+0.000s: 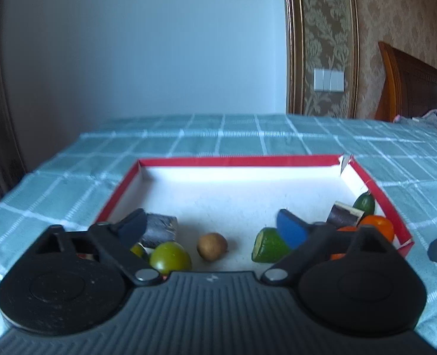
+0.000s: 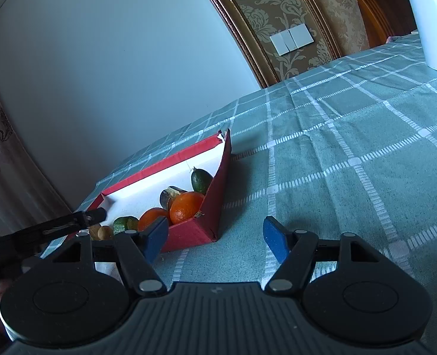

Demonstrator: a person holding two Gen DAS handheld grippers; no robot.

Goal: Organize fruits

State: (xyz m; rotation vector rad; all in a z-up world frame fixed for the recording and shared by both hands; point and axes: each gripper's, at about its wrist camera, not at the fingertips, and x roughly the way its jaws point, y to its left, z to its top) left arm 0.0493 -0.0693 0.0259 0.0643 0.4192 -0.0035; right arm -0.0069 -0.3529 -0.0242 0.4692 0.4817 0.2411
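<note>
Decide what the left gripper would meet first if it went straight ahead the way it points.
Probably the small brown fruit, lying in the red box between the left gripper's open jaws; depth is uncertain.

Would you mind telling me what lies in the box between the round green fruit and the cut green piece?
In the left wrist view, a small brown fruit sits alone on the white box floor between the round green fruit and the cut green piece.

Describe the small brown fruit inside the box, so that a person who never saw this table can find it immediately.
Find the red-walled box with a white floor on the green checked tablecloth. Near its front, the small brown fruit lies alone on bare floor, between a green tomato and a cut green piece. It alone is tan, matte and egg-shaped.
</note>
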